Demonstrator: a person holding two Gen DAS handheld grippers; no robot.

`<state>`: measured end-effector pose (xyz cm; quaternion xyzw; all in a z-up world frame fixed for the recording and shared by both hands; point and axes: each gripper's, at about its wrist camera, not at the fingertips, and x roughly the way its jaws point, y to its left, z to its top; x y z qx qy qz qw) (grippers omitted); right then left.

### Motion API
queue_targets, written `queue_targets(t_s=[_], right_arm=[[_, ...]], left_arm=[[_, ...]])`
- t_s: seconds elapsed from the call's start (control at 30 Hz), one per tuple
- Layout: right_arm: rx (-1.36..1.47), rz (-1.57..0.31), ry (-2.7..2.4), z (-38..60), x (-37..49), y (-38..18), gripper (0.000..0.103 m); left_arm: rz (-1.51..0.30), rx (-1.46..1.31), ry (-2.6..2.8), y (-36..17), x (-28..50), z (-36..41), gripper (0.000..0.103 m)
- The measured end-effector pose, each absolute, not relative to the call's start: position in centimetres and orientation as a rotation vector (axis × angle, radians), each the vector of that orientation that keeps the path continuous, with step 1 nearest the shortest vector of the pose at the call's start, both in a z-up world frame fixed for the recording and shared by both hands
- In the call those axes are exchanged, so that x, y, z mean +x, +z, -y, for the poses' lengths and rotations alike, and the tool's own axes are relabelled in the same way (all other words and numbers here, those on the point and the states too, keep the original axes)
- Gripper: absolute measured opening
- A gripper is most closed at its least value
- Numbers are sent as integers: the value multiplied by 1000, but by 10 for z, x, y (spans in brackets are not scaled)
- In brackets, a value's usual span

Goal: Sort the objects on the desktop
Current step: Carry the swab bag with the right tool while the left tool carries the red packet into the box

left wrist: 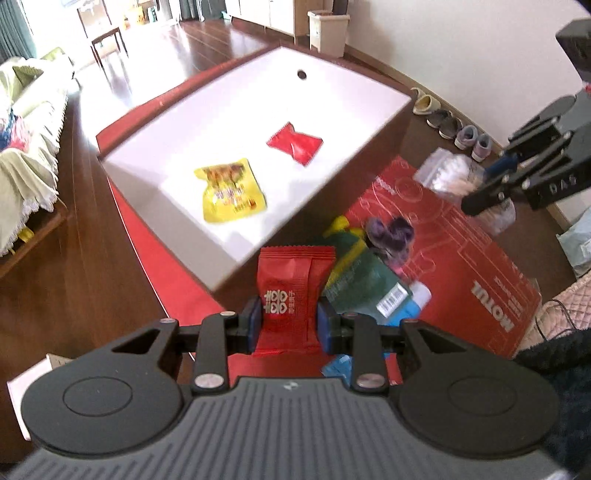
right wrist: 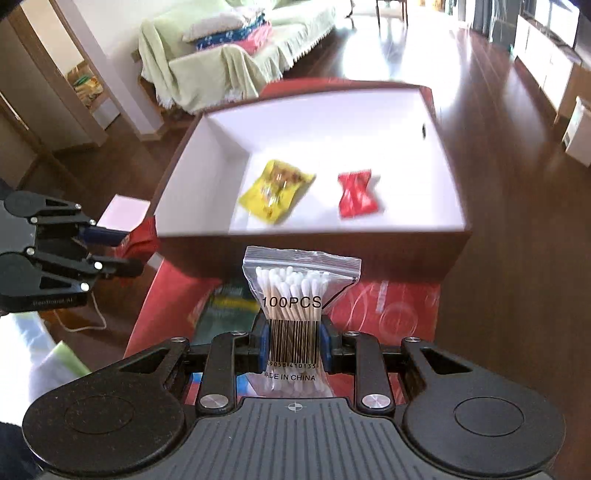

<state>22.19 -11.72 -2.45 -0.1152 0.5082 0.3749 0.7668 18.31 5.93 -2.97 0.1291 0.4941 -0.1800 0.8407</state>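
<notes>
My left gripper (left wrist: 286, 321) is shut on a red sachet (left wrist: 291, 291) with a white double-happiness mark, held upright above the red mat. My right gripper (right wrist: 293, 341) is shut on a clear zip bag of cotton swabs (right wrist: 295, 295); the left wrist view shows the same bag (left wrist: 448, 173) in that gripper at the right edge. Ahead lies an open box with a white inside (left wrist: 332, 96), (right wrist: 369, 122). In it rest a yellow snack packet (left wrist: 231, 190), (right wrist: 277, 190) and a red candy wrapper (left wrist: 295, 142), (right wrist: 356, 194).
Below the grippers a red printed carton (left wrist: 461, 258) carries a dark green packet (left wrist: 369, 284), a purple scrunchie-like item (left wrist: 393, 232) and a blue pack (left wrist: 340, 369). A sofa with green covers (right wrist: 229, 55), shoes by the wall (left wrist: 454, 129) and a bin (left wrist: 327, 31) surround the area.
</notes>
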Motion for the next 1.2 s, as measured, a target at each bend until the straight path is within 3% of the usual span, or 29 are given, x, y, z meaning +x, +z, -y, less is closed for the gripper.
queue_targets(t_s=[0.57,1.2], right_arm=[[-250,-1038,818,88,269,-16,25],[-216,-1074,710,60,326,-51,25]], left_arm=[[-964,295,-365,-9,239,-52,26],[-970,247,-399,-31,299,-48,26]])
